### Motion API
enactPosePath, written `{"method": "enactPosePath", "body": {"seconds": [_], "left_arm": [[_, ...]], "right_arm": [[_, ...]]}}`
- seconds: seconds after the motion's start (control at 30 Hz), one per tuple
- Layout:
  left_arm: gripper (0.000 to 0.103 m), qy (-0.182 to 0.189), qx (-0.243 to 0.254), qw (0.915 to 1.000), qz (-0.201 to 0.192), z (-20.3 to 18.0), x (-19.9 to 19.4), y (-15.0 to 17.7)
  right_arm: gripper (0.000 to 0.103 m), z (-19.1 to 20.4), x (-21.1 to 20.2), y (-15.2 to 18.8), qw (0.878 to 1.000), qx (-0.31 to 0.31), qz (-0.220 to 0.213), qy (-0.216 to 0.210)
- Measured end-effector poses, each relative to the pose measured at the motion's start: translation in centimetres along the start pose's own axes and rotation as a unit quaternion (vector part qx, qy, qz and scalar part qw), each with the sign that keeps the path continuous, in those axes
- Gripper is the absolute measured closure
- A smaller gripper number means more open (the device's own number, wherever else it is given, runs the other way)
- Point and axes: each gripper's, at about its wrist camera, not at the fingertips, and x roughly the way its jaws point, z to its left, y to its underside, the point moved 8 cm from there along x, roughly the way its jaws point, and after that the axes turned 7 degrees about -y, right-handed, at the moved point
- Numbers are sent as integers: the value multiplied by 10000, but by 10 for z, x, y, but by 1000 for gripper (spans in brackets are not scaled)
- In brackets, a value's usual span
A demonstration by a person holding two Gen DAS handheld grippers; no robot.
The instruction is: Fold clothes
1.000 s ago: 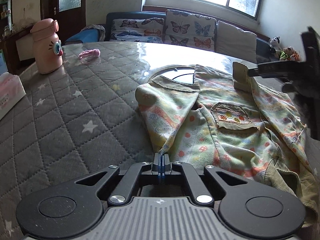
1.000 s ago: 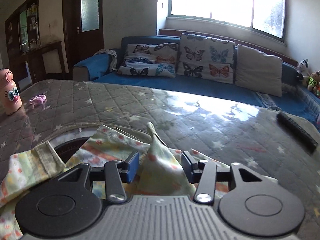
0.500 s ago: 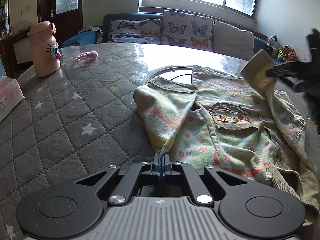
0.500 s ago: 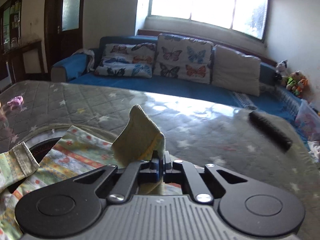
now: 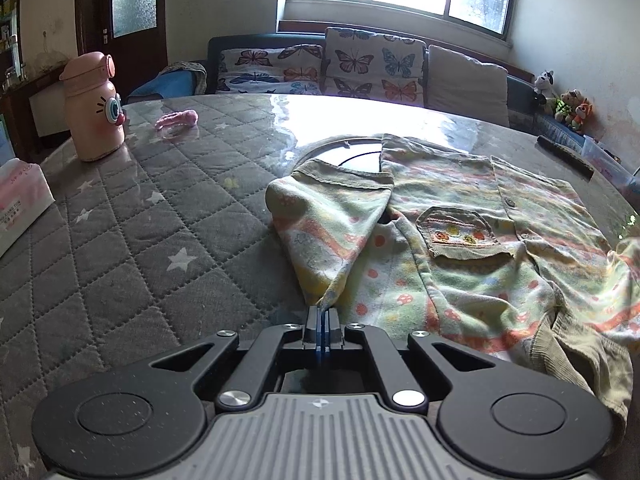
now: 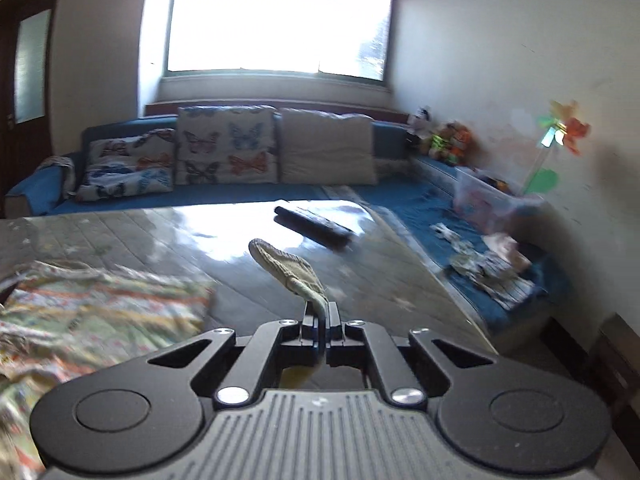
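- Soft printed cotton, pale green with orange stripes and mushrooms: the shirt [image 5: 472, 240] is lying spread on the quilted tabletop [image 5: 132, 220], ahead and to the right of the left gripper [image 5: 321, 320].
- The left gripper's jaws are pressed fully together, pinching a pointed corner of the folded-over sleeve [image 5: 332, 216]; the cloth is rising from the jaws in a taut ridge, so I judge this grip is anchoring that side.
- The right gripper [image 6: 319, 316] is also clamped tight, jaws closed on a ribbed khaki strip, likely a cuff or hem [image 6: 294, 270], which is standing up and curling away just ahead of the jaws.
- That view is blurring, and the rest of the shirt [image 6: 100, 312] is sitting low and to the left of the right jaws, suggesting this edge is being held clear of the body.
- Holding two points at once looks meant to keep the fabric flat for a clean crease; the fold itself is not yet laid.
- A dark remote [image 6: 314, 226] is lying beyond the right jaws, well apart from the cloth; a pink bottle [image 5: 94, 106] is standing far off to the left of the left jaws.
- Risk, as I read it: the thin cuff could slip free.
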Motion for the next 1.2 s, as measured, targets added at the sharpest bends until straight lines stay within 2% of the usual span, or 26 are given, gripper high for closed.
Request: {"method": "enactPosePath", "body": {"seconds": [0.13, 0.2, 0.3, 0.4, 0.5, 0.57, 0.7, 0.77, 0.83, 0.93, 1.1, 1.2], "left_arm": [[101, 34, 132, 9999, 45, -3, -4, 5], [101, 35, 216, 9997, 53, -4, -6, 5], [96, 34, 291, 9996, 31, -3, -12, 4], [95, 17, 334, 9994, 8, -2, -17, 1], [91, -28, 380, 9993, -61, -2, -22, -3], [79, -61, 416, 9990, -116, -3, -25, -5], [71, -146, 552, 9979, -295, -6, -32, -16], [63, -164, 605, 9972, -399, -8, -35, -23], [63, -162, 666, 9967, -425, -12, -29, -30], [63, -140, 770, 9962, -389, -22, -12, -40], [65, -103, 945, 9949, -330, -39, 17, -57], [67, -80, 1058, 9940, -276, -50, 35, -64]], "right_arm": [[99, -43, -4, 45, 9975, 431, 425, 369], [92, -58, -1, 66, 9947, 526, 674, 567], [87, -70, -7, 84, 9922, 670, 774, 714], [84, -70, -13, 83, 9936, 686, 624, 649], [78, -58, -7, 77, 9958, 604, 575, 370], [73, -49, 1, 74, 9967, 485, 584, 286], [68, -56, 12, 73, 9948, 412, 677, 640], [68, -63, 13, 74, 9938, 532, 709, 668], [68, -71, 12, 77, 9926, 527, 740, 803], [65, -68, 5, 72, 9944, 442, 571, 770], [57, -40, 7, 65, 9979, 235, 519, 307], [57, -13, 15, 64, 9983, 0, 581, -21]]}}
